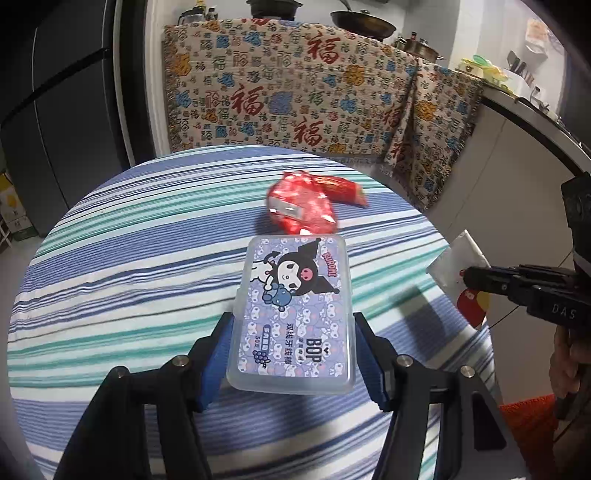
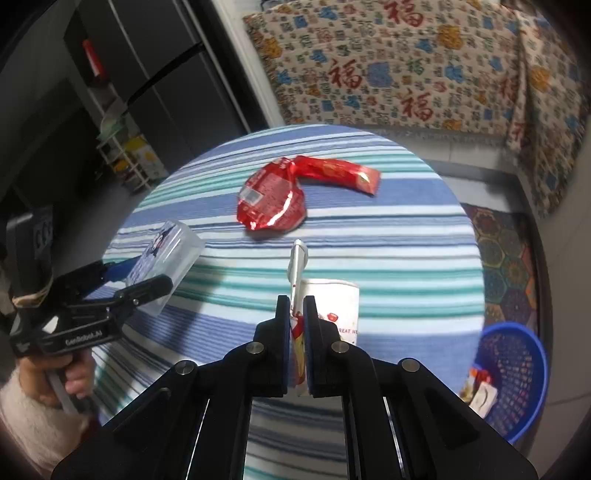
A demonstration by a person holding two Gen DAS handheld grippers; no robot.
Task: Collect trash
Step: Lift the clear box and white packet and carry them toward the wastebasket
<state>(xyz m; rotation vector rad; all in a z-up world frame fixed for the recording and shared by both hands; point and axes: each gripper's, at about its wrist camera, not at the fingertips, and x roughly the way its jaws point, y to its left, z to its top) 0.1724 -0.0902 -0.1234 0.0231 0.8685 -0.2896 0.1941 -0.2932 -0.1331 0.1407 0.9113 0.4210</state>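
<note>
You are looking across a round table draped in a cloth of blue, white and teal stripes. At twelve o'clock a patterned throw with large red characters is hanging over a counter, and pans are sitting on top of it. At ten o'clock a dark fridge is standing against the wall. At two o'clock a white countertop is curving away. In the right wrist view a hexagon-patterned rug is lying on the floor at three o'clock, and a cluttered white rack is standing at ten o'clock.
</note>
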